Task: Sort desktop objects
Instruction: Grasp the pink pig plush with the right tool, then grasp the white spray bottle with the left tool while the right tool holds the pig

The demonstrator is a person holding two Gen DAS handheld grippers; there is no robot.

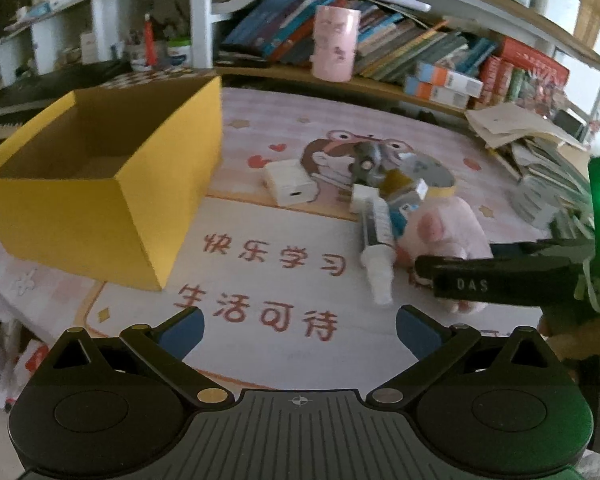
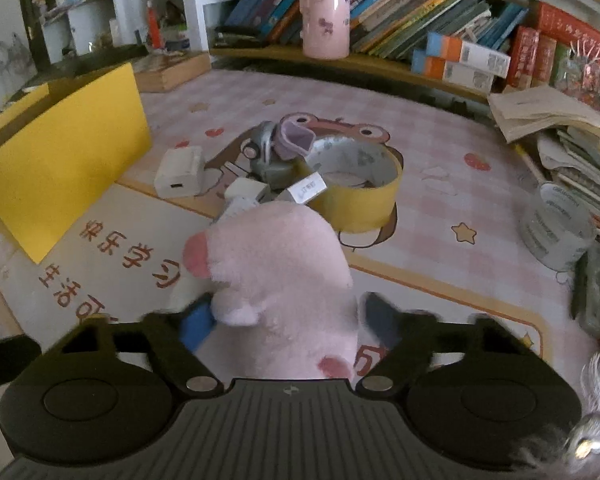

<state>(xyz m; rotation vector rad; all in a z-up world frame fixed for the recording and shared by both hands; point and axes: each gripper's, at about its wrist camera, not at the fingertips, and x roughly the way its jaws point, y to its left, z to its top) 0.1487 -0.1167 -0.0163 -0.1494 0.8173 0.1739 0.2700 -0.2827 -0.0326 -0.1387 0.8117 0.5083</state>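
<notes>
1. We see the right gripper (image 2: 286,322) low in its own view, with its 2 blue pads on either side of a pink plush pig (image 2: 276,264). The left pad (image 2: 198,326) meets the toy's flank, and the right pad (image 2: 382,320) sits at its other side, so we read the jaws as closed around the pig. The picture is blurred here.
2. In the left wrist view the left gripper (image 1: 300,330) has its jaws wide apart, with nothing between them, above the printed desk mat (image 1: 260,360).
3. In this same view the right gripper's black finger (image 1: 496,276) comes in from the right edge and lies across the pig (image 1: 444,232).
4. The pig stands on the pink mat (image 2: 440,216), at the near end of a small heap of things.
5. Touching the pig on its left is a white syringe-shaped tube (image 1: 376,240). Just behind it stands a yellow roll of tape (image 2: 364,188), with a grey toy (image 2: 264,156) further back.
6. A white charger block (image 2: 180,174) lies a little apart, left of the heap.
7. An open yellow box (image 1: 100,184) stands at the left of the mat, well apart from the pig.
8. At the back, a pink cup (image 2: 326,16) stands on a shelf of books (image 2: 420,20).
</notes>
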